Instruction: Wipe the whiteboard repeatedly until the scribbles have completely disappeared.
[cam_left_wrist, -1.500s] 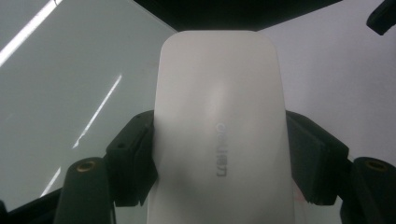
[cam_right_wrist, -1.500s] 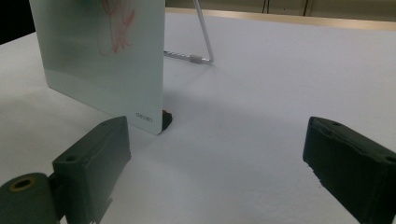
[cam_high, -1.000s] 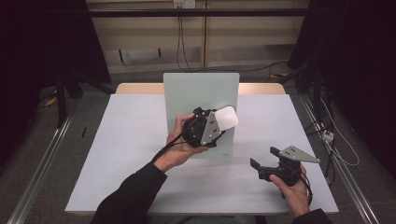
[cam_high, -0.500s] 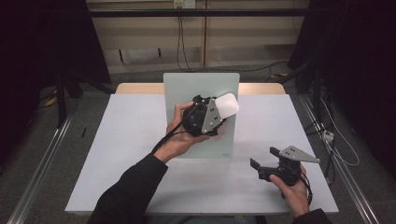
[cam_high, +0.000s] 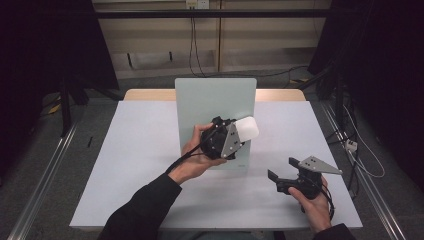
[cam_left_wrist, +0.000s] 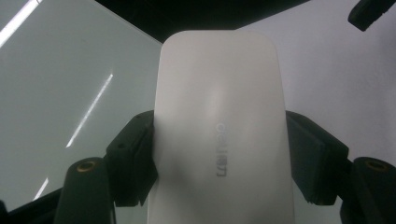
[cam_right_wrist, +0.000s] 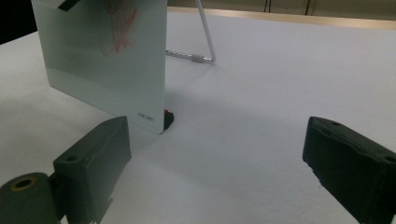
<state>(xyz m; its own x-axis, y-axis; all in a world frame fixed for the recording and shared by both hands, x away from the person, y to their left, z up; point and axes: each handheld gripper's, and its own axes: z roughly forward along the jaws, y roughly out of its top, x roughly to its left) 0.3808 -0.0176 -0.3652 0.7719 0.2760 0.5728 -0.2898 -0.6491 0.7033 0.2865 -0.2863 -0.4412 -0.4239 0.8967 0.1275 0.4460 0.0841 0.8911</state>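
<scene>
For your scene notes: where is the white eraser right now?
In the high view, the white eraser is clamped in the left gripper, held against the upright glass board, centre table.

My left gripper (cam_high: 239, 135) is a black, blocky unit with a grey three-cornered plate on top and a black cable trailing back along my sleeve. The right gripper (cam_high: 281, 176) matches it: black body, grey plate, looped cable. Its fingers (cam_right_wrist: 95, 156) are matte black rectangular blocks with brass-ringed screw holes at the base. I wear dark long sleeves.
</scene>
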